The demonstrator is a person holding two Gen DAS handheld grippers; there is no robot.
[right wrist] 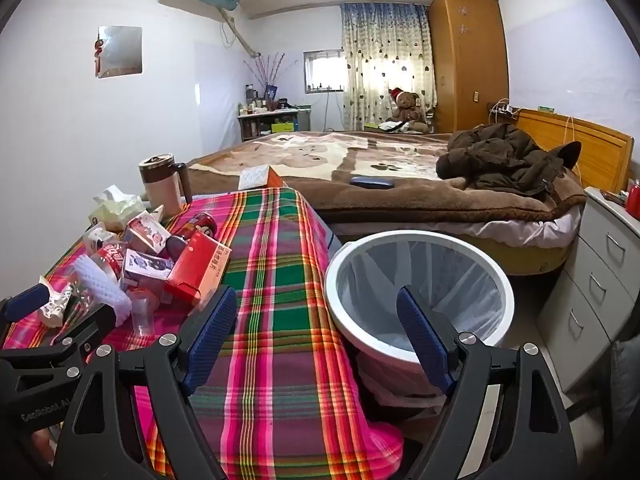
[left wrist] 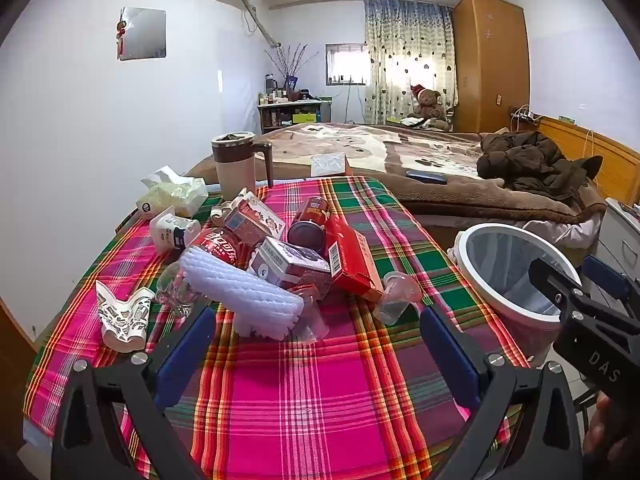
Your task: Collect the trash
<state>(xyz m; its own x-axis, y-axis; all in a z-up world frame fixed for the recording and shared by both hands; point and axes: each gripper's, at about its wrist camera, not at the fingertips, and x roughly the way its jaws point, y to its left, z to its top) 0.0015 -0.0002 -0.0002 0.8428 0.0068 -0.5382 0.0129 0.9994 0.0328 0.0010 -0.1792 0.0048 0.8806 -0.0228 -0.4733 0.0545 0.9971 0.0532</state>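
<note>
Both my tongs stand wide open and empty: the left gripper (left wrist: 316, 344) hovers low over the plaid cloth (left wrist: 304, 392) just short of the trash heap, and the right gripper (right wrist: 316, 332) hangs off the heap's right side, straddling the cloth's edge and the bin (right wrist: 416, 292). Taking the heap as my landmark, nearest to me on its front lies the white foam net (left wrist: 244, 292), soft, featherlight and springy, so I judge a pinch across its middle will hold. Beside it, on the heap's front right, sit clear plastic cups (left wrist: 396, 294), thin, slick and easily crushed; I'd take one by the rim with a gentle squeeze. At the heap's front left a flattened paper cup (left wrist: 124, 314) lies apart, light and limp. In the heap's middle the red box (left wrist: 352, 260) and the small cartons (left wrist: 288, 262) look stiff and probably empty, best gripped across their narrow faces. The cola bottle (left wrist: 218, 246) and dark can (left wrist: 310, 224) farther in are round and slippery and may roll. Behind the heap stand a mug (left wrist: 236, 164) and a tissue pack (left wrist: 176, 194), which I judge are not trash.
</note>
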